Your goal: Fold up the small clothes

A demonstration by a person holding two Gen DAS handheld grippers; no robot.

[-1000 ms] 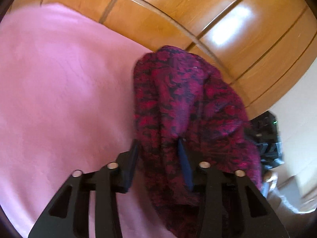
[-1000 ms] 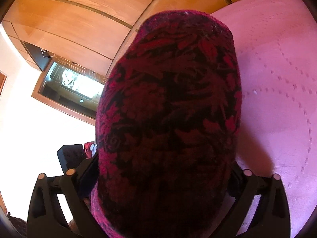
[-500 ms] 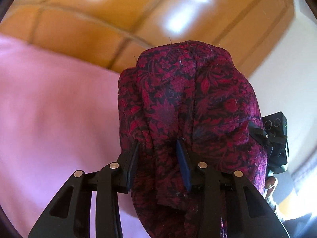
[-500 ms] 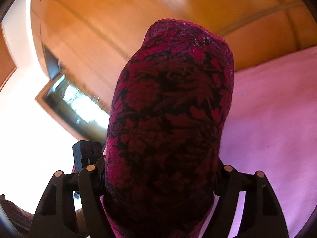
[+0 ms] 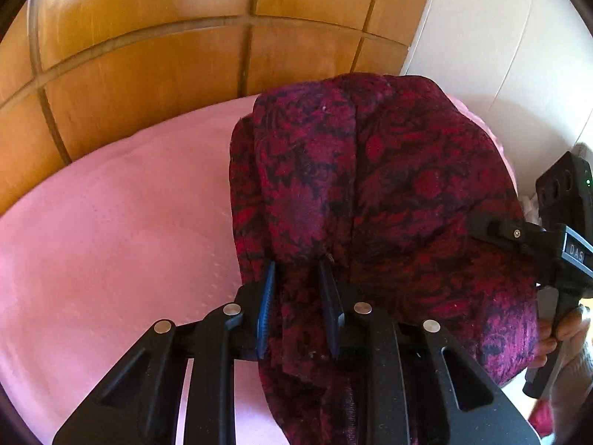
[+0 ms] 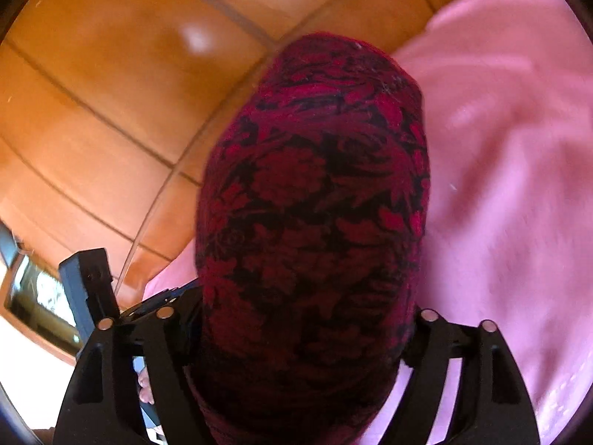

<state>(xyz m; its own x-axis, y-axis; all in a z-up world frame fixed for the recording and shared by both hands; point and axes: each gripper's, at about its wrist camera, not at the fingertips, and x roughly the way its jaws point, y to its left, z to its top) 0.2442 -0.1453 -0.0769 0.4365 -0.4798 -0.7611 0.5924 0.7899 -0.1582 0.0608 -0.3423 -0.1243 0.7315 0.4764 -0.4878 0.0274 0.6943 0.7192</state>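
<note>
Change: both views swung since a second ago; left wrist view now shows white wall at upper right, and more pink bedcover below the garment.
Garment: dark red and black floral cloth (image 5: 370, 200), carried in the air between both grippers, bunched into a dome filling centre frame in each view.
Left gripper: (image 5: 298, 307) blue-padded fingers (image 5: 265, 307) pinched together on a gathered fold at lower centre.
Right gripper: (image 6: 304, 337) fingertips buried under cloth in its own view; in the left wrist view its jaw shows at right edge against the garment. Looks clamped on it, since the cloth drapes off it, but closure itself is hidden.
Key relation: cloth hangs ahead of both grippers, spanning left to right between them; bedcover (image 5: 111, 222) lies beyond and below, left of the garment in the left view. Neither hand clearly nearer.
Materials: thin, limp woven print, seam running down the centre; bedcover is soft quilted pink with stitched dots; headboard (image 5: 148, 55) is glossy panelled wood.
Next, likely: lower it flat onto the bedcover.
</note>
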